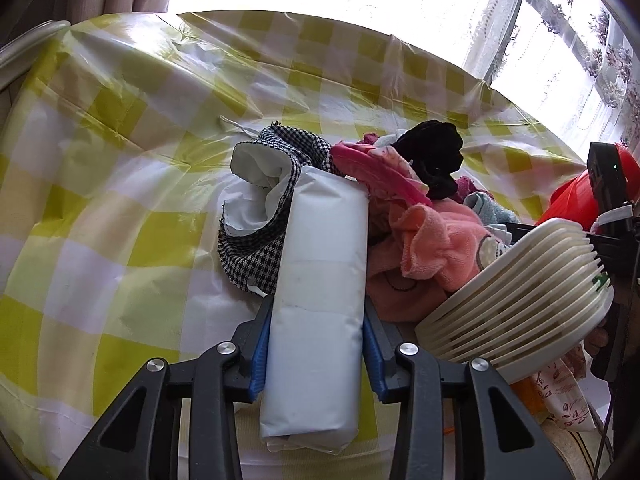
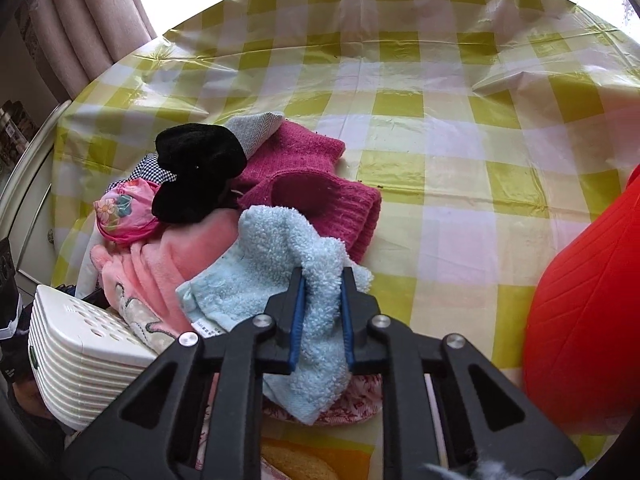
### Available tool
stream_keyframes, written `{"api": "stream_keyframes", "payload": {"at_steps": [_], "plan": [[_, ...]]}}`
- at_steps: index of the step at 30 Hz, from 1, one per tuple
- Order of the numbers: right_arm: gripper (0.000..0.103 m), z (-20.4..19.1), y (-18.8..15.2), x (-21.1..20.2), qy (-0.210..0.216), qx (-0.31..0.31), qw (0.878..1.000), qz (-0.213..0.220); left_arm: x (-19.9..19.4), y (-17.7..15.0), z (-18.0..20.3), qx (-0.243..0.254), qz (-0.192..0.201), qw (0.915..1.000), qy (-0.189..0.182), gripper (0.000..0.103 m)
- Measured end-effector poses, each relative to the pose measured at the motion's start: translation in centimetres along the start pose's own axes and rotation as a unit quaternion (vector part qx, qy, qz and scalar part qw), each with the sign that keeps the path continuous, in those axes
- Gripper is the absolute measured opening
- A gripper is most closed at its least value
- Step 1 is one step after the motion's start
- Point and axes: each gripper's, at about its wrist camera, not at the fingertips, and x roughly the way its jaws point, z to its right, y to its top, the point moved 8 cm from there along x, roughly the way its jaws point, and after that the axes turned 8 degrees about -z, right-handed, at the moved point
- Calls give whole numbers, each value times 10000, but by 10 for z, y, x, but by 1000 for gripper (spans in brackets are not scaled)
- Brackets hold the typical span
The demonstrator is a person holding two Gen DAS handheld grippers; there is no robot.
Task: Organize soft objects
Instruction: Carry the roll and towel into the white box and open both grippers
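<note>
My left gripper is shut on a long white soft packet that reaches forward over the pile. My right gripper is shut on a fluffy light-blue towel, pinching a fold of it above the heap. The pile holds a black-and-white houndstooth cloth, a salmon-pink fleece, a magenta knitted piece, a black fuzzy item and a pink floral pouch. All lie on a yellow-and-white checked tablecloth.
A white slatted basket lies tipped at the pile's near side. A red plastic container stands at the right. Curtains and a bright window are beyond the table's far edge.
</note>
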Motion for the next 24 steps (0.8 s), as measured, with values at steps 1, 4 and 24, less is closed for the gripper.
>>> {"api": "stream_keyframes", "payload": {"at_steps": [1, 4, 24], "plan": [[18, -1, -1, -5, -31, -12, 10000, 63, -3, 0, 1, -18, 51, 10000, -9, 40], [18, -1, -2, -21, -120, -12, 9996, 264, -12, 0, 1, -84, 181, 9998, 41, 40], [18, 3, -43, -133, -127, 220, 9938, 1087, -102, -9, 16, -359, 989, 9942, 204, 40]]}}
